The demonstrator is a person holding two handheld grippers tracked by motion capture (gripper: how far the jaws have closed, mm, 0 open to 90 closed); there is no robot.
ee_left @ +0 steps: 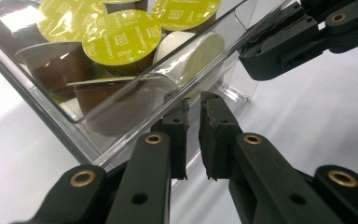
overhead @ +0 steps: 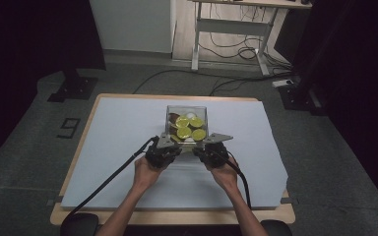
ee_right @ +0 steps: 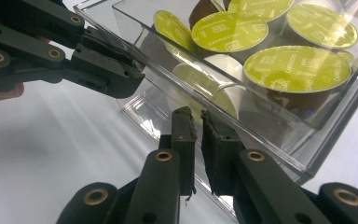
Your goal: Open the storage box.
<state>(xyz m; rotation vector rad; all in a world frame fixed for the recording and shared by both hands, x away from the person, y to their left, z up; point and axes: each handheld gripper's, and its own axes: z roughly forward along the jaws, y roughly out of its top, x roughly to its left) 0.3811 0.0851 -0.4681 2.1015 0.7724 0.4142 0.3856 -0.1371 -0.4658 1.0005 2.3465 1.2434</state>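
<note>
On the desk (overhead: 103, 147), the left gripper (ee_left: 193, 105) has its jaws nearly together, pinching the near wall of the clear box (overhead: 186, 109) — a thin gap between the pads. The box sits mid-desk, full of green-lidded coffee capsules (ee_right: 229, 29). The right gripper (ee_right: 196, 116) clamps the same wall just beside it, jaws likewise almost closed.

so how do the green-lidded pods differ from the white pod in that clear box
The green-lidded pods sit mostly lid-up with printed foil tops, and there are several. The white pod lies on its side against the near wall of the clear box, showing a plain body. All share the same small cup shape.
</note>
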